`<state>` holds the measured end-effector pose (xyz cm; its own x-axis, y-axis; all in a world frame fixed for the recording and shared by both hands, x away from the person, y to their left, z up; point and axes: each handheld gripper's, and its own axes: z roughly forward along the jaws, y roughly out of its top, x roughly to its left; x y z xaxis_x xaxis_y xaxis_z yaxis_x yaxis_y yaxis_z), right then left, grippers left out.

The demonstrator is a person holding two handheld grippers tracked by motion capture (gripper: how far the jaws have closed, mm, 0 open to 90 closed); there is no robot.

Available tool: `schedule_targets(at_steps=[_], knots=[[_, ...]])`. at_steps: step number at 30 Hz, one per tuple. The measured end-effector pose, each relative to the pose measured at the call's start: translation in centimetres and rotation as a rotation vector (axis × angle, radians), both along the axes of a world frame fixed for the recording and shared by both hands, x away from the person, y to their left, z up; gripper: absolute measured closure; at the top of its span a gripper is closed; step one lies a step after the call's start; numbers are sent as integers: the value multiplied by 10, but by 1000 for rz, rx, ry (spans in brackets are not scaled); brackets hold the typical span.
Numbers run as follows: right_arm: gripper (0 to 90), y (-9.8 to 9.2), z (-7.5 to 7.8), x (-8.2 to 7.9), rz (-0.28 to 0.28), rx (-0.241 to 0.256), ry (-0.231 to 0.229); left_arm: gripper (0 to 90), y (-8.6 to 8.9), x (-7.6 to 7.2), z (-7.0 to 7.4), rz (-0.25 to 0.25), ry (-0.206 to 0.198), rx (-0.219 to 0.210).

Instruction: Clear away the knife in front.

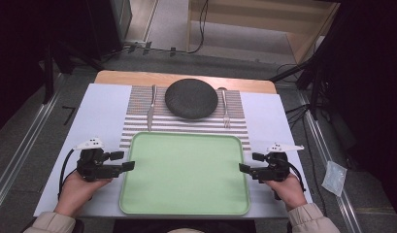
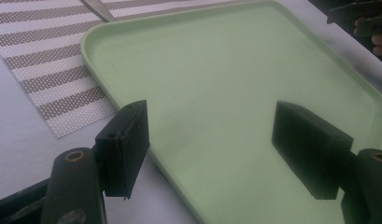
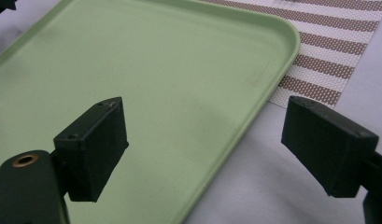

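Green tray [image 1: 186, 170] flat on bench, left tool [image 1: 119, 161] and right tool [image 1: 248, 163] straddling opposite rims, jaws wide apart, gripping nothing.

You get even, soft overhead light on the green tray [image 1: 186, 194], which shows no hard glare, only faint shadows under the jaws in both gripper views. Beyond the tray, the room around the table falls into deep darkness at both sides. Close to the lens, the black jaws look soft and slightly blurred, while the tray's rim stays fairly sharp.
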<state>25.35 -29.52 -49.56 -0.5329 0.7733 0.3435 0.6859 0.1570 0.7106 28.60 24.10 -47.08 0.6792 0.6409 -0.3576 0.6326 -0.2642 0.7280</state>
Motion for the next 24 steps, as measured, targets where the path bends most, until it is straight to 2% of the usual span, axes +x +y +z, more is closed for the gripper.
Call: schedule_targets(at_steps=[13, 15, 19, 24], knots=[[131, 1, 0, 1, 7, -2, 13, 285, 0, 1, 1, 12, 18, -2], [153, 2, 0, 0, 21, -15, 25, 285, 0, 1, 1, 13, 19, -5], [154, 2, -1, 1, 30, -24, 15, 285, -1, 1, 1, 5, 20, 2], [154, 3, -2, 1, 15, -20, 27, 285, -1, 1, 1, 0, 25, 1]])
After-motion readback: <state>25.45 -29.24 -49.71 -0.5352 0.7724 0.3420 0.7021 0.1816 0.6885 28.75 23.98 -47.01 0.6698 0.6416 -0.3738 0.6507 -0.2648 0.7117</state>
